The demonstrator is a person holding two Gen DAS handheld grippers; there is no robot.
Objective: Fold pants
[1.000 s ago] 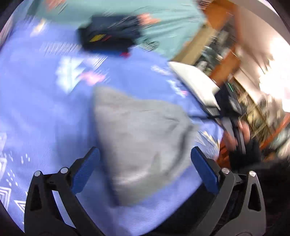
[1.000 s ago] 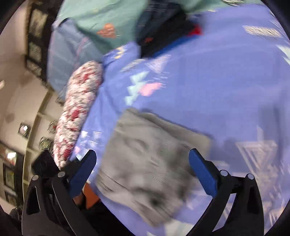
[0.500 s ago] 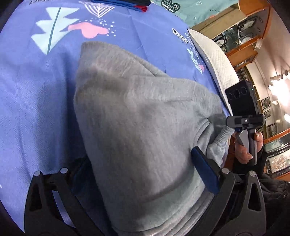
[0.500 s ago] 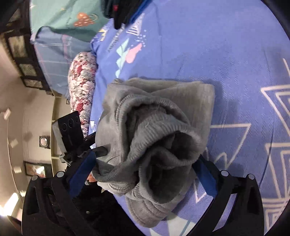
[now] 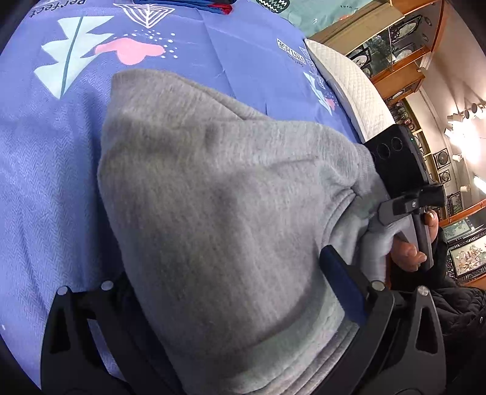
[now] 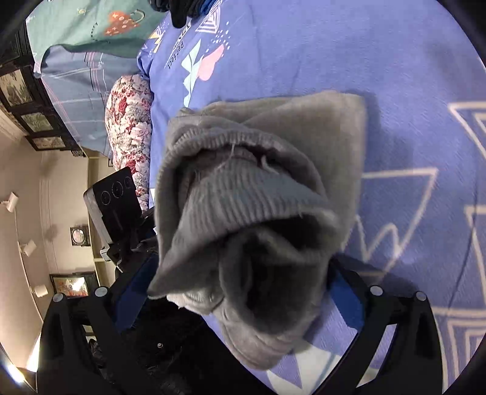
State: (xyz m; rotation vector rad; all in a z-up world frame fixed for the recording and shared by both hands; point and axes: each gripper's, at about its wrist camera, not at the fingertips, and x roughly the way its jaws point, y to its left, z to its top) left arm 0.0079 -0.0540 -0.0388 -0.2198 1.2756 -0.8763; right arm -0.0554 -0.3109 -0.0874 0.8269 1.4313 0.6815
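The grey sweatpants (image 5: 212,197) lie folded into a thick bundle on the purple patterned bedspread (image 5: 54,170). In the left wrist view the bundle fills the space between the wide-apart fingers of my left gripper (image 5: 218,300); the left finger is hidden under the cloth. In the right wrist view the ribbed cuffs and waistband end of the pants (image 6: 252,212) bulge up between the blue pads of my right gripper (image 6: 240,297), which also stands open around the bundle. Neither gripper pinches the cloth.
A floral pillow (image 6: 129,121) and a plaid blue cover (image 6: 76,79) lie at the bed's edge. A teal blanket (image 6: 100,24) and dark folded clothes (image 6: 185,9) sit at the far end. A white quilted mattress edge (image 5: 349,88) and glass cabinets (image 5: 395,39) stand nearby.
Both grippers have come down and closer onto the folded pants; the bundle now sits between their open fingers and fills both views. The jaws stayed open.
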